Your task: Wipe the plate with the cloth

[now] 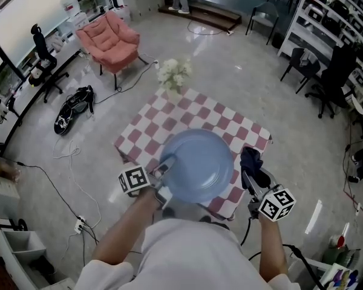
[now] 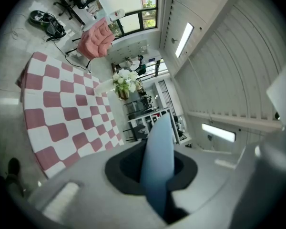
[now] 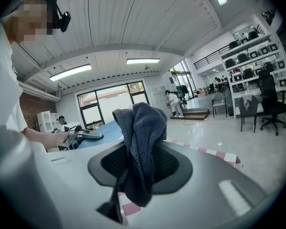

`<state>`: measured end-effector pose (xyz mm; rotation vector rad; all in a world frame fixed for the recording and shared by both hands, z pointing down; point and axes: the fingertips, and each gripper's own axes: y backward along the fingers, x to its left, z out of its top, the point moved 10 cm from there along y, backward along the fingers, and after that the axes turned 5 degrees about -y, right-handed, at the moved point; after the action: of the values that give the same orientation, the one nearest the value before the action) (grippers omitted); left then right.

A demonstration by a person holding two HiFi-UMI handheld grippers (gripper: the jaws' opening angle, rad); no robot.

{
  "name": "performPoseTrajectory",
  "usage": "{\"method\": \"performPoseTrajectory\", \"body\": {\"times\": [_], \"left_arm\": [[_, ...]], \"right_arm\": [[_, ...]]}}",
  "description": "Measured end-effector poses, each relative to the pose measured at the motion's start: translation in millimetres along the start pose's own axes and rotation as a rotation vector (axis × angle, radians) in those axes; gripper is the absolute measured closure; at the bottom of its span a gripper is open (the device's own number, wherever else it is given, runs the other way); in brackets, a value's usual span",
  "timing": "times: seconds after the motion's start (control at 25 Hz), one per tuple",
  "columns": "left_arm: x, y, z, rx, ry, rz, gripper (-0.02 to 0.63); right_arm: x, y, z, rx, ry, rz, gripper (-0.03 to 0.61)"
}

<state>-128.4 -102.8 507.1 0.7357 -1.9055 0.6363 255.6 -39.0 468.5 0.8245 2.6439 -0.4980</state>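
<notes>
Holding step: left claw [image 1: 162,173] is clamped on the near-left rim of the round pale-blue plate [image 1: 196,165], which appears lifted above the red-and-white chequered bench [image 1: 151,132]. Right claw [image 3: 139,168] is closed on a bunched dark-blue fabric cloth [image 3: 142,132], just beside the plate's right edge; contact not evident. Wiping prob. not begun. Next move: bring cloth onto plate face w/ light pressure; left grip firm vs. tilt.
</notes>
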Motion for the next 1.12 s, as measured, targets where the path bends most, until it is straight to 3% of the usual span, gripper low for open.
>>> {"method": "performPoseTrajectory", "body": {"times": [0.48, 1.12], "left_arm": [[-10, 0, -10, 0.047, -0.097, 0.026, 0.577], [-20, 6, -13, 0.113, -0.217, 0.088, 0.577]], "right_arm": [[11, -21, 12, 0.091, 0.068, 0.086, 0.446], [40, -69, 12, 0.28, 0.26, 0.185, 0.446]]}}
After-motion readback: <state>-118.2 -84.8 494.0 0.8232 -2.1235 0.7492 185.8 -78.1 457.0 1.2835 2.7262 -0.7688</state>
